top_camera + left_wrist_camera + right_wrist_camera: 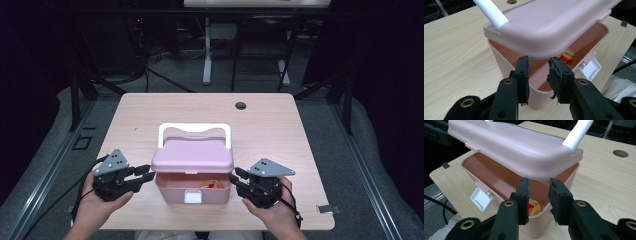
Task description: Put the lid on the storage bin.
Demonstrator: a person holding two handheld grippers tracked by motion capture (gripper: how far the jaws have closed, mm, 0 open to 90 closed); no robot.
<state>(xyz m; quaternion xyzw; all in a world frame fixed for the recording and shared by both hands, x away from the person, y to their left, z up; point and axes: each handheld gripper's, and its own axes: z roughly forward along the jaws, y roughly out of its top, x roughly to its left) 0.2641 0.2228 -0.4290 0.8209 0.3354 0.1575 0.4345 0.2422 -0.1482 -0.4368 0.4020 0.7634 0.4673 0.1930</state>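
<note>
A pink box point(172, 192) with a white handle point(195, 128) stands at the table's front middle. Its lid point(192, 154) is raised a little at the front, and its white latch point(193, 196) hangs loose. A small round red and yellow item point(212, 185) lies inside. My left gripper point(147, 176) is at the box's left side, open, with its tips right under the lid's edge point(554, 22). On the other side my right gripper point(235, 176) stands the same way, open under the lid point(511, 147). In the gripper views the item point(534, 208) lies low in the box point(499, 60).
The wooden table point(280, 135) has a round cable hole point(241, 105) at the back. A small metal clip point(327, 209) lies near its front right corner. Behind the table stand another table's legs point(207, 55) and cables on the floor.
</note>
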